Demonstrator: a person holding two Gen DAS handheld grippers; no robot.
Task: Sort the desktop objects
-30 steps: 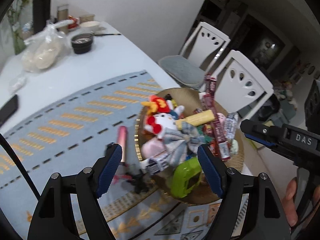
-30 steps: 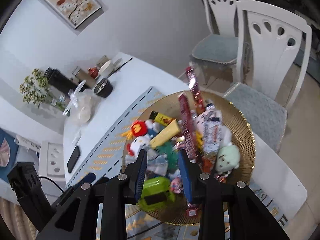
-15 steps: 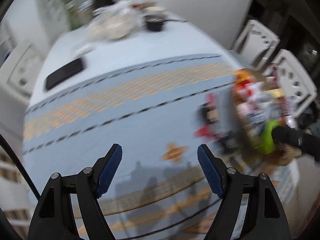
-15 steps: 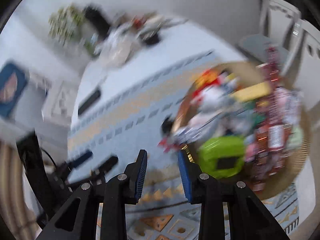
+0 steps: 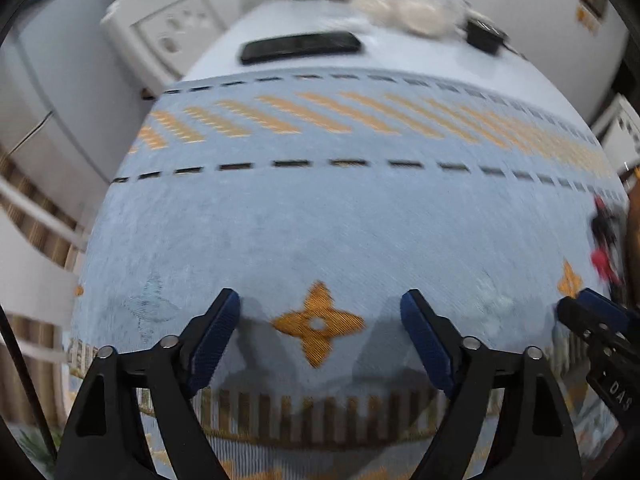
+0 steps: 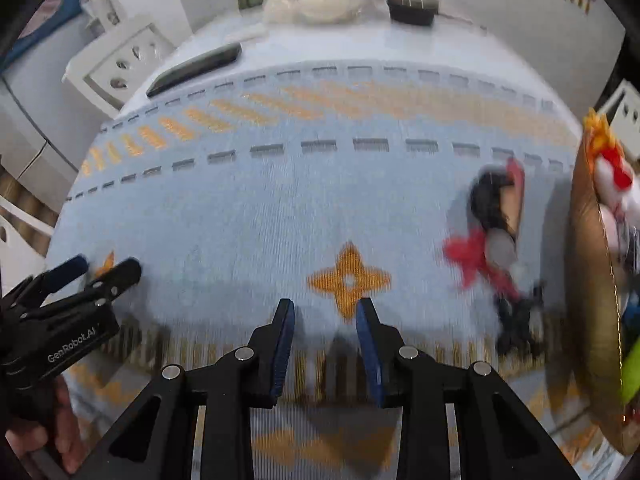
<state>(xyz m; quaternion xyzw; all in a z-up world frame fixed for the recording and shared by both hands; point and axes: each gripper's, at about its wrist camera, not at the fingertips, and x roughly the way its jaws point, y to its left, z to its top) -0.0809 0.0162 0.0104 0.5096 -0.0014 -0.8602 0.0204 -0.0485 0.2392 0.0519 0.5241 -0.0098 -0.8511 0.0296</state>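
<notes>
A blue patterned cloth covers the surface in front of me. The gold basket of mixed objects sits at its right edge, with a red-and-black toy lying just beside it on the cloth. My left tongs are opening wide over bare cloth, nothing between them. My right tongs stand narrow and empty. A dark phone lies farther back.
</notes>
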